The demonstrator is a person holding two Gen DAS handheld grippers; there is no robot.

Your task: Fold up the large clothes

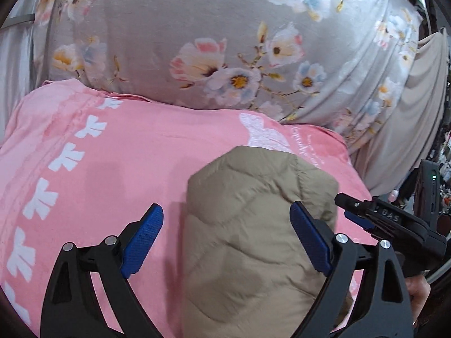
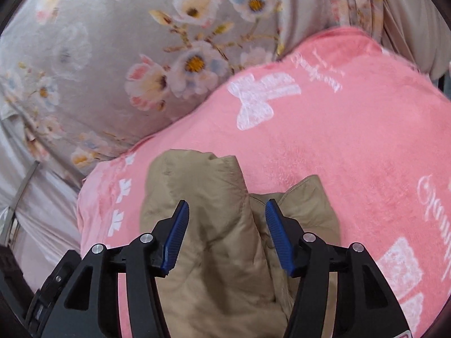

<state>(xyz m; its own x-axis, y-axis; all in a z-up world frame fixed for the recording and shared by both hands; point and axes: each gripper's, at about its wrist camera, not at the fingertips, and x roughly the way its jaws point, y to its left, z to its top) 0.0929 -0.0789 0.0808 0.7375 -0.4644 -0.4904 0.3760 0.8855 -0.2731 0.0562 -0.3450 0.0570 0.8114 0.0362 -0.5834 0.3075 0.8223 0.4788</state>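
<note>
A tan quilted jacket lies folded on a pink blanket with white bow prints. My left gripper hangs above it, open wide, blue pads apart, nothing pressed between them. The right gripper shows at the right edge of the left wrist view. In the right wrist view the jacket lies below my right gripper, whose jaws stand apart; the cloth sits under them and the pads do not press on it. The pink blanket spreads to the right.
Grey floral bedding bulges behind the blanket, seen also as floral bedding in the right wrist view. Pale cloth hangs at the right. A hand holds the right gripper's handle. A metal strip sits at the left edge.
</note>
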